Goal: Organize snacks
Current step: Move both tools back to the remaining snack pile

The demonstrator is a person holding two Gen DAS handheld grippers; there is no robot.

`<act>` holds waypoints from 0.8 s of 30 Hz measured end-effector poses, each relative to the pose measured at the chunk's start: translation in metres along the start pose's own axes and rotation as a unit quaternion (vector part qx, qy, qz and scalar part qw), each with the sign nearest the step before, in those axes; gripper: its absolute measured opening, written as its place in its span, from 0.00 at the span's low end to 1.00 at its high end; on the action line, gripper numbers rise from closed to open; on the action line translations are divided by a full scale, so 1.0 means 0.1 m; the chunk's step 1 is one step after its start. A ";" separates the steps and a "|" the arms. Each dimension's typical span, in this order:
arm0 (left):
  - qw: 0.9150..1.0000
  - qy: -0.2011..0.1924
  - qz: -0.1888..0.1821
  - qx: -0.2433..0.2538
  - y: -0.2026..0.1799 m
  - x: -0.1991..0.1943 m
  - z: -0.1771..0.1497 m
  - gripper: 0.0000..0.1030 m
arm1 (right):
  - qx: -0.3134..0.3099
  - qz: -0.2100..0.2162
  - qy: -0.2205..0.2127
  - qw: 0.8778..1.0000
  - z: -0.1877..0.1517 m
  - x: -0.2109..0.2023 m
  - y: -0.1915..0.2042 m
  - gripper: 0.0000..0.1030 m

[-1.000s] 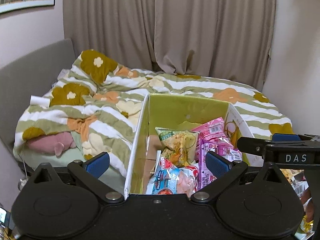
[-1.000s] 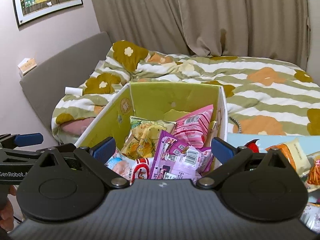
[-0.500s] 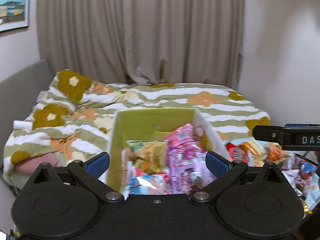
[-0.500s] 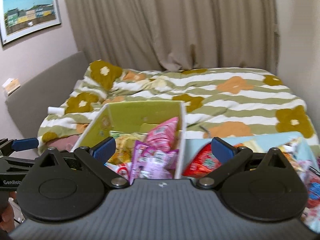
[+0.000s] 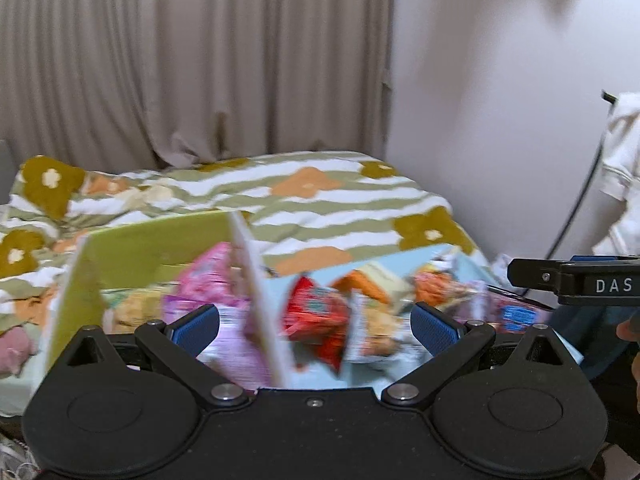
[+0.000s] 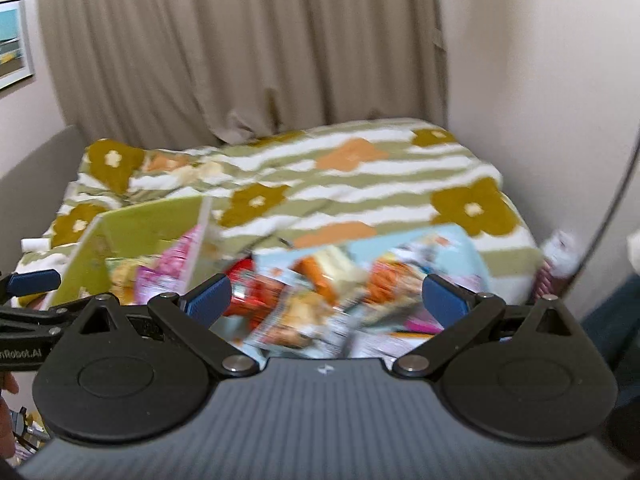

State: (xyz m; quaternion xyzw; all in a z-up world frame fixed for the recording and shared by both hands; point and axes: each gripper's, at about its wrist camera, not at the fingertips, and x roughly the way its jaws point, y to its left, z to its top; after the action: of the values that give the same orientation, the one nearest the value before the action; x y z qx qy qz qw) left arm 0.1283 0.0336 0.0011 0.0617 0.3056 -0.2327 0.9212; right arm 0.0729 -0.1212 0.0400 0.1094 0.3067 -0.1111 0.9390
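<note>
Both views have swung right: the blue box (image 5: 444, 256) of snack packets (image 6: 296, 320) now sits ahead of both wide-open, empty jaws, the green box (image 5: 160, 240) to their left.

Landmark — bed (image 5: 320, 200), against the curtain (image 5: 200, 60) behind it and the wall (image 5: 500, 100) on its right. Two boxes before the bed's near edge, side by side and touching: left box (image 5: 160, 236), snack packets (image 5: 208, 280) in it; right box (image 6: 452, 240), more packets (image 6: 304, 312) heaped inside.
</note>
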 end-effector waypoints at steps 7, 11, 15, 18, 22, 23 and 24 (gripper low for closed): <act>0.999 0.031 -0.032 0.024 -0.70 0.37 -0.05 0.99 | 0.041 -0.033 0.027 0.998 -0.10 0.04 -0.77 1.00; 0.997 0.054 -0.047 0.041 -1.04 0.67 -0.12 0.97 | 0.067 -0.040 0.045 0.996 -0.18 0.17 -1.12 1.00; 0.994 0.080 -0.057 0.054 -1.29 0.97 -0.23 0.94 | 0.086 -0.041 0.063 0.993 -0.28 0.36 -1.37 1.00; 0.990 0.100 -0.064 0.070 -1.45 1.19 -0.33 0.93 | 0.099 -0.039 0.076 0.991 -0.36 0.52 -1.51 1.00; 0.987 0.122 -0.068 0.086 -1.61 1.44 -0.43 0.91 | 0.113 -0.038 0.094 0.988 -0.49 0.70 -1.62 1.00; 0.986 0.124 -0.067 0.090 -1.64 1.48 -0.45 0.91 | 0.118 -0.036 0.097 0.988 -0.51 0.74 -1.64 1.00; 0.985 0.127 -0.064 0.094 -1.67 1.53 -0.47 0.91 | 0.123 -0.035 0.100 0.987 -0.53 0.77 -1.65 1.00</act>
State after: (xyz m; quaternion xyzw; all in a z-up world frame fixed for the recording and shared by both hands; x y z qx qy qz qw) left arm 0.1328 -0.1619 -0.1222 0.1578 0.4002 -0.3095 0.8480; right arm 0.0584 -0.2750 -0.0706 0.2237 0.3865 -0.1691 0.8786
